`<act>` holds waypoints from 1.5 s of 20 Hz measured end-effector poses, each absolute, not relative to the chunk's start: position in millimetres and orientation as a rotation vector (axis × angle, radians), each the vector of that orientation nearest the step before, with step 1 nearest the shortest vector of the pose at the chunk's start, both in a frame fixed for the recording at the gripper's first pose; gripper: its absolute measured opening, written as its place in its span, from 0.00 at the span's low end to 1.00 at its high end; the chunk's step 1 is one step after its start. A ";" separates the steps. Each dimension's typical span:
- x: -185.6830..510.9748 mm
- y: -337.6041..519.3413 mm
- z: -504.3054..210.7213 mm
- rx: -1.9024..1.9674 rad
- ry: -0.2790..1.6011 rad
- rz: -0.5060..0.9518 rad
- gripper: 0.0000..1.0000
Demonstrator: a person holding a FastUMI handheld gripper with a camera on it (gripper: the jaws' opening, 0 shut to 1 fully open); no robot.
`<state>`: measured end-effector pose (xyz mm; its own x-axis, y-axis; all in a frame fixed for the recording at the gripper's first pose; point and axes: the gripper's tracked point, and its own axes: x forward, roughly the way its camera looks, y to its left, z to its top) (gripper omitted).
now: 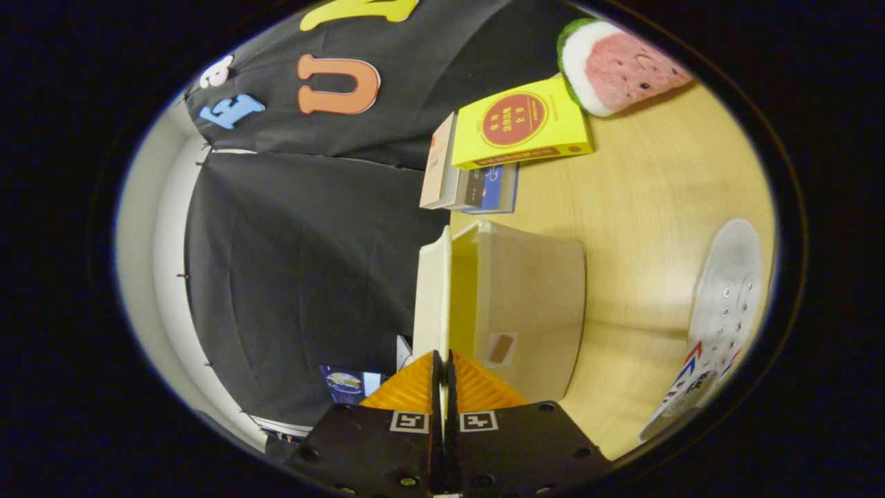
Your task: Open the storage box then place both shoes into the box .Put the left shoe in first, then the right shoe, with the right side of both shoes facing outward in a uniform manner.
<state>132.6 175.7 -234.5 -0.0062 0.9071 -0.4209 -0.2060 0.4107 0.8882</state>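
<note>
Both fingers (443,366) clamped on box lid (432,290).

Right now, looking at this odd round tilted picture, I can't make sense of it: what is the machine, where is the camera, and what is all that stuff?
There is no robot arm here. A person holds a two-finger gripper in one hand, and a fisheye camera rides on it, looking forward along the fingers; that is why the scene looks round and turned sideways. The two fingers are pressed together on the thin edge of the storage box lid, which stands apart from the pale storage box, so the box looks partly opened. Everything sits on a light wooden table. Beyond the box lies a stack of books with a yellow book on top, and past that a watermelon-slice plush. Beside the box lies a white sneaker, not yet packed.
</note>
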 end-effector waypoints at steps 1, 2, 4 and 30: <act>132.3 179.9 -223.9 0.712 1.265 1.002 0.02; 129.0 185.1 -211.0 0.699 1.259 1.006 0.01; 124.6 200.7 -183.9 0.668 1.238 1.025 0.02; 51.3 455.8 -115.4 0.670 1.323 1.051 0.76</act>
